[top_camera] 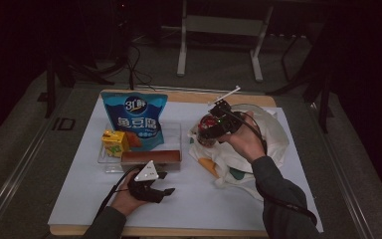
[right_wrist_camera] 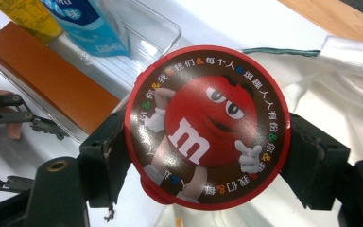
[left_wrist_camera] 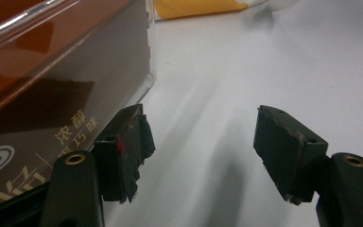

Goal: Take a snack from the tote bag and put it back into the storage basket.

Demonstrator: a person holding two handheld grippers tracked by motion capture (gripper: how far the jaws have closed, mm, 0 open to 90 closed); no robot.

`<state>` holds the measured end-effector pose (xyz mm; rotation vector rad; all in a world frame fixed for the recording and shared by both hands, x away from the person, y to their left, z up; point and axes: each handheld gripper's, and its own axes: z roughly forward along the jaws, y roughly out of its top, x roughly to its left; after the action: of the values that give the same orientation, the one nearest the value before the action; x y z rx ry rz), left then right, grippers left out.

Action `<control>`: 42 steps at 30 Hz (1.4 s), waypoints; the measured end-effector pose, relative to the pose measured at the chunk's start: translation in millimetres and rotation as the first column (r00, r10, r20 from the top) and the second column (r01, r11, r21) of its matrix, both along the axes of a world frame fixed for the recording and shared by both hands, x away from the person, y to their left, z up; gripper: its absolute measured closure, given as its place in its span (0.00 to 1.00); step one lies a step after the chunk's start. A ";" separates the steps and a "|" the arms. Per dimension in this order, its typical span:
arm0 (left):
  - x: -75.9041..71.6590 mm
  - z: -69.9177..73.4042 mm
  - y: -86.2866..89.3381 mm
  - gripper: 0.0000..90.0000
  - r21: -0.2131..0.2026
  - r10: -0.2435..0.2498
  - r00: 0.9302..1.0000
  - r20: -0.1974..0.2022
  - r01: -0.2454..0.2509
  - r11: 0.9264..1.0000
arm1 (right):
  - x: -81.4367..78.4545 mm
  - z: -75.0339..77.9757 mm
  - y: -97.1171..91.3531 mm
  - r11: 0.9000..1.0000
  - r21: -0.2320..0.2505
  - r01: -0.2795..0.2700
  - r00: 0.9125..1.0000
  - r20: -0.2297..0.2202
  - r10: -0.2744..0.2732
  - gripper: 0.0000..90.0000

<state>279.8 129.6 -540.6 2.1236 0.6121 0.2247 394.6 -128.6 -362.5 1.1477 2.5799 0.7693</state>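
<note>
My right gripper [top_camera: 213, 124] is shut on a round M&M's tub [top_camera: 206, 130] and holds it above a white tote bag [top_camera: 261, 142]. In the right gripper view the tub's red lid [right_wrist_camera: 208, 125] with a red cartoon character faces the camera, and the jaws press its two sides. My left gripper [top_camera: 167, 182] rests on the white sheet at the front, open and holding nothing. In the left gripper view its fingertips [left_wrist_camera: 137, 137] stand wide apart beside a brown chocolate box [left_wrist_camera: 52, 85].
A clear tray [top_camera: 107, 162] left of centre holds a blue snack bag [top_camera: 135, 119], a yellow juice box [top_camera: 114, 142] and the brown chocolate box [top_camera: 151, 158]. The white sheet [top_camera: 204, 199] covers a wooden table. Metal stand legs rise behind the table.
</note>
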 end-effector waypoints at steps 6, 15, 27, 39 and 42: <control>-0.1 0.0 -0.1 0.39 0.000 -0.001 1.000 0.002 0.001 1.000 | -0.4 -0.5 7.6 1.000 -0.005 -0.011 1.000 -0.002 0.011 0.29; -0.3 0.0 -0.2 0.39 0.001 0.000 1.000 0.003 0.000 1.000 | -1.4 1.1 19.9 1.000 -0.003 -0.030 1.000 -0.002 0.030 0.29; -0.3 0.0 -0.1 0.39 0.001 0.000 1.000 0.004 0.000 1.000 | -0.6 0.6 36.9 0.999 0.000 -0.044 0.999 -0.007 0.044 0.29; -0.4 0.1 0.0 0.39 0.003 -0.002 1.000 0.006 0.001 1.000 | 2.2 -1.3 49.3 0.999 -0.001 -0.050 0.999 -0.015 0.050 0.29; -0.5 0.1 -0.1 0.39 0.003 -0.002 1.000 0.006 0.002 1.000 | 3.3 -3.0 51.6 0.999 0.003 -0.045 0.999 -0.020 0.045 0.29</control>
<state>279.4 129.5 -540.5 2.1255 0.6070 0.2312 397.9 -77.0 -365.5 1.1067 2.6301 0.7753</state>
